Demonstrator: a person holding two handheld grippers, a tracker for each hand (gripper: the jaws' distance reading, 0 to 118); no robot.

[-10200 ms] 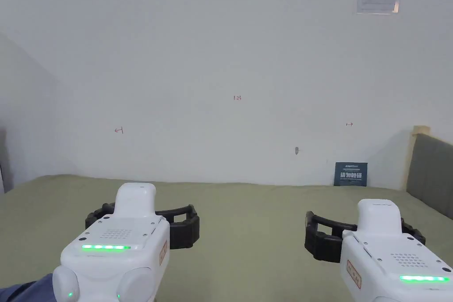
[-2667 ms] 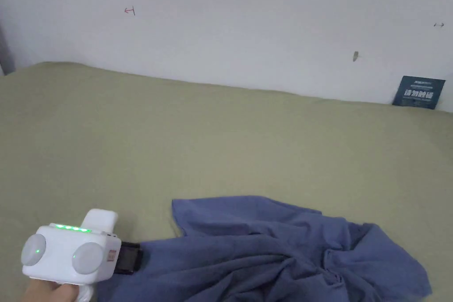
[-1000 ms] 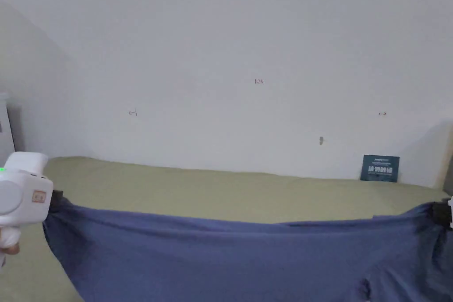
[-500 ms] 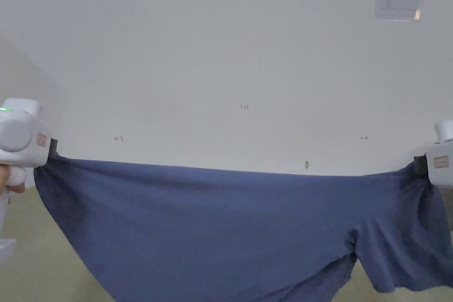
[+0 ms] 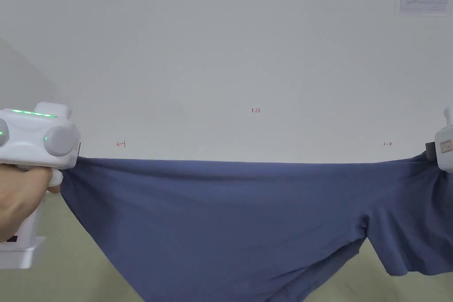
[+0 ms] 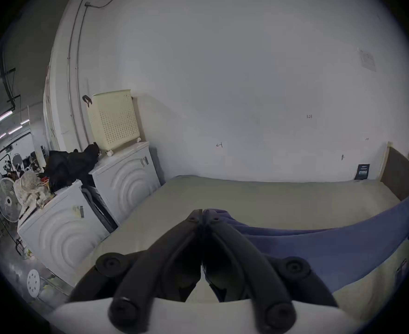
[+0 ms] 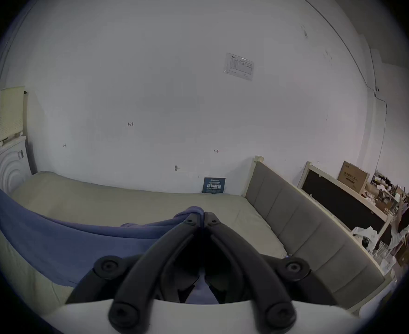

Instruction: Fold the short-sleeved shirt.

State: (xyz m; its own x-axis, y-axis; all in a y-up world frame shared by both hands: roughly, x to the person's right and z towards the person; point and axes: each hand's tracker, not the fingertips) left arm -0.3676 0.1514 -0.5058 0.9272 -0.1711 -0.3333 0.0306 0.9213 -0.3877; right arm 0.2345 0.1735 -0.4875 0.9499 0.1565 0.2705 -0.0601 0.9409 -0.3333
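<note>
Even, soft light; both gripper views fisheye-warped with dark vignetted corners.

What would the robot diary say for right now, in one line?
left claw: shut on shirt | right claw: shut on shirt | shirt: stretched above bed

Shirt [image 5: 230,219] plain blue; bed sheet [image 6: 282,202] olive; tongs black.

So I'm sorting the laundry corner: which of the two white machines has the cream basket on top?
The machine nearer the wall carries the basket; the nearer machine bears dark clothes.
</note>
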